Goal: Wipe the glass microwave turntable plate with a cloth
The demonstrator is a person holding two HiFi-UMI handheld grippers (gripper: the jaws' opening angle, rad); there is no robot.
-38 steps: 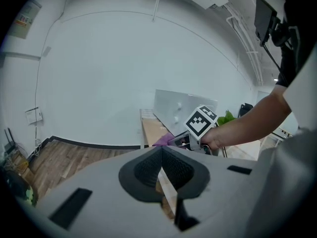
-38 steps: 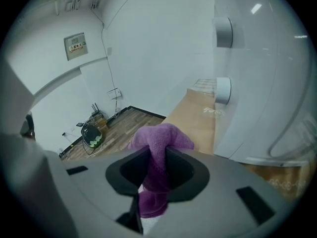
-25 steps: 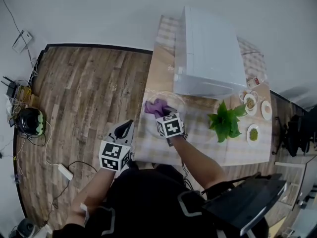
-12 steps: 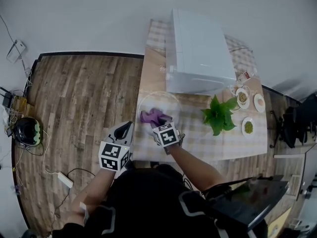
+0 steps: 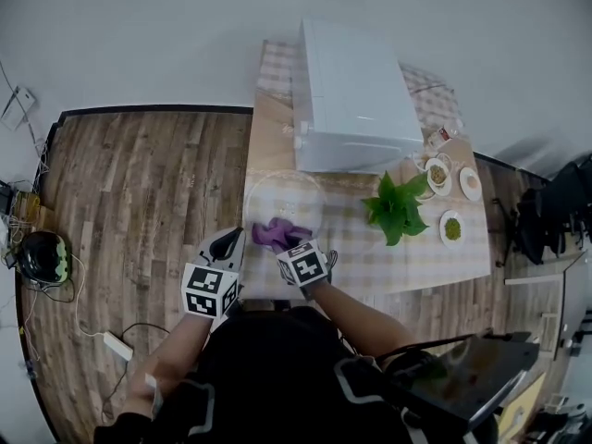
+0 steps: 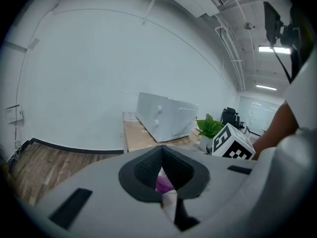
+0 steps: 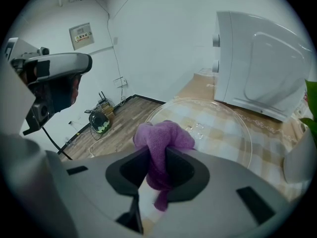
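On the checked table (image 5: 435, 266), just in front of the microwave (image 5: 356, 100), the glass plate (image 5: 277, 191) lies flat. My R gripper (image 5: 293, 241) has its jaws clamped on the purple cloth (image 5: 275, 234), bunched at the plate's near rim. My L gripper (image 5: 229, 240) hangs beside the table's left edge, jaws pressed together w/ nothing gripped.

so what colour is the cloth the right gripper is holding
Purple. The cloth shows best in the right gripper view, clamped by the right gripper.
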